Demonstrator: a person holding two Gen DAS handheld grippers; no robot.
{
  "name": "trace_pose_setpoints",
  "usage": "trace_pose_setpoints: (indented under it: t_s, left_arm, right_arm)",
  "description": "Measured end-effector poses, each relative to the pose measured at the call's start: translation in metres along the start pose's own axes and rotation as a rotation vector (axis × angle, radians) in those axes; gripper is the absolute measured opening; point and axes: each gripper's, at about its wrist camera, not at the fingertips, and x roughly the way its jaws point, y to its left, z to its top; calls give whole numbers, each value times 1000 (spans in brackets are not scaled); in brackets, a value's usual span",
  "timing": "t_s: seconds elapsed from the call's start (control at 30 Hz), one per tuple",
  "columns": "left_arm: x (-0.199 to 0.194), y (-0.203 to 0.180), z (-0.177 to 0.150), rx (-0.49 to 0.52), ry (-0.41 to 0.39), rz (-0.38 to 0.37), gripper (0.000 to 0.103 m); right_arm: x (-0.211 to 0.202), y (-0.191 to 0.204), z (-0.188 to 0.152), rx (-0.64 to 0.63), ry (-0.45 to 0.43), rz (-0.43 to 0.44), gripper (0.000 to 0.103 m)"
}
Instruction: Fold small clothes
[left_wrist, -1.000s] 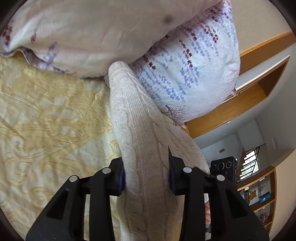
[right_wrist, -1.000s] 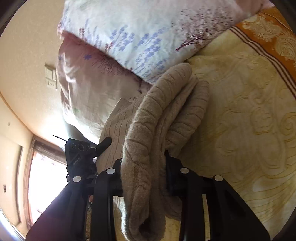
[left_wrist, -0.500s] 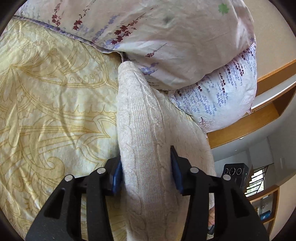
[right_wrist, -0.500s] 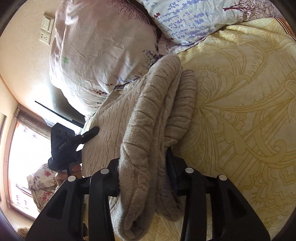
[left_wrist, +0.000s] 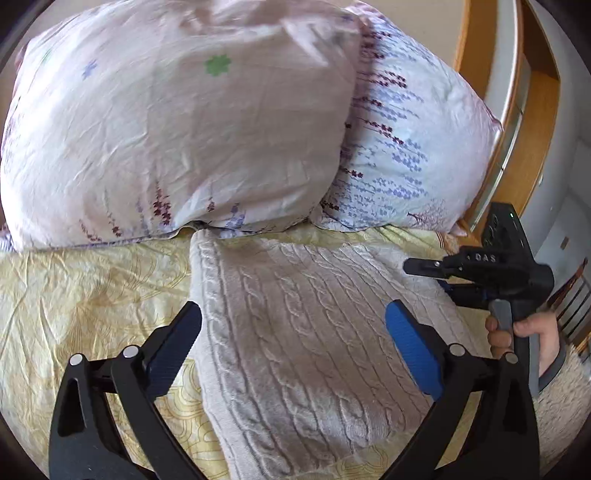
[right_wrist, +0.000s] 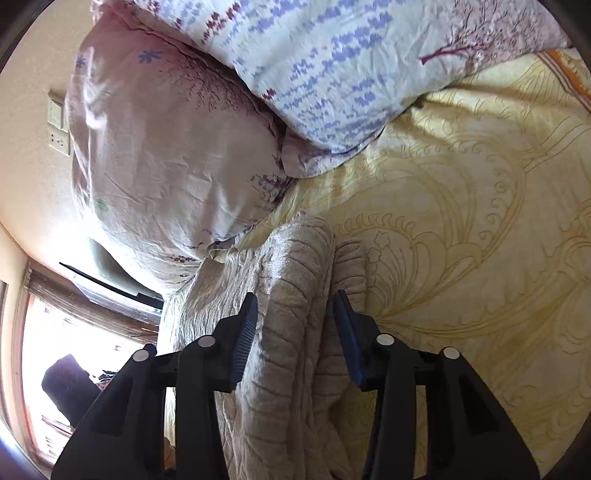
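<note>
Bedspread (left_wrist: 85, 291): a yellow cover with a gold scroll pattern is lying across the bed and carrying everything else in view; in the right wrist view (right_wrist: 461, 229) an orange border is showing at its far right edge.

Pink pillow (left_wrist: 177, 122): a pale pink pillow with small flower prints is leaning at the head of the bed, its lower edge touching the far end of the knitwear.

White pillow (left_wrist: 413, 147): a white pillow with purple and maroon sprigs is sitting just beside the pink one, partly tucked behind it; in the right wrist view (right_wrist: 351, 62) it is overlapping the pink pillow (right_wrist: 166, 155).

Sweater (left_wrist: 306, 339): a beige cable-knit garment is lying folded on the bedspread, just in front of the pillows, running from the lower frame edge up to the pillow seam. In the right wrist view (right_wrist: 291, 332) its right side is standing up as a thick doubled fold.

Headboard (left_wrist: 532, 122): a wooden frame is rising behind the white pillow at the right.

Left gripper (left_wrist: 293, 332): its fingers are spread wide apart, one on each side of the flat knit panel, gripping nothing.

Right gripper (right_wrist: 293, 332): its blue-padded fingers are flanking the raised fold closely; whether the pads are pressing the fabric or are slightly clear of it cannot be told. In the left wrist view (left_wrist: 436, 267) the same tool is reaching in over the garment's right edge.

Right hand (left_wrist: 524, 332): it is wrapping the handle of that tool.
</note>
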Motion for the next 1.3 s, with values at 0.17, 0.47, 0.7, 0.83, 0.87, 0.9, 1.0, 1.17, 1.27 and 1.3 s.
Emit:
trace_pose_setpoints:
  t_s: [0.17,0.47,0.7,0.83,0.87,0.9,1.0,1.17,1.27,1.3]
  left_arm:
    - [18,-20,-6,93,50,121,101]
    - [30,-12,-14,62,114,139,101]
    - [48,-12,-18,69,195,184,101]
    - [24,-1,-16,36,157,104,101]
    - [12,1,-16,41,128,89,101]
    - [-2,3,-19,61,96,90,101]
    - [-35,7,-37,171,45,152,101]
    - [-58,1,-72,301,78,219,101]
    - [-58,-9,-80,341,83,217,101]
    - [-54,-10,-82,346,92,223,100]
  right_arm:
    - [6,9,-2,-75,-24,0,18]
    - [-2,18,-7,-175,-103,-122,14]
    - [12,-3,-4,-104,-51,-128,15]
    - [-12,6,-12,-108,-61,-102,29]
    - [-23,8,-17,-116,-72,-82,38]
    - [-34,10,-24,-125,-86,-66,47]
    - [-61,11,-48,-143,-97,-30,48]
    - [-76,16,-91,-198,-81,-30,48]
    - [-73,25,-106,-236,-68,-46,46]
    - [-70,27,-107,-246,-59,-57,42]
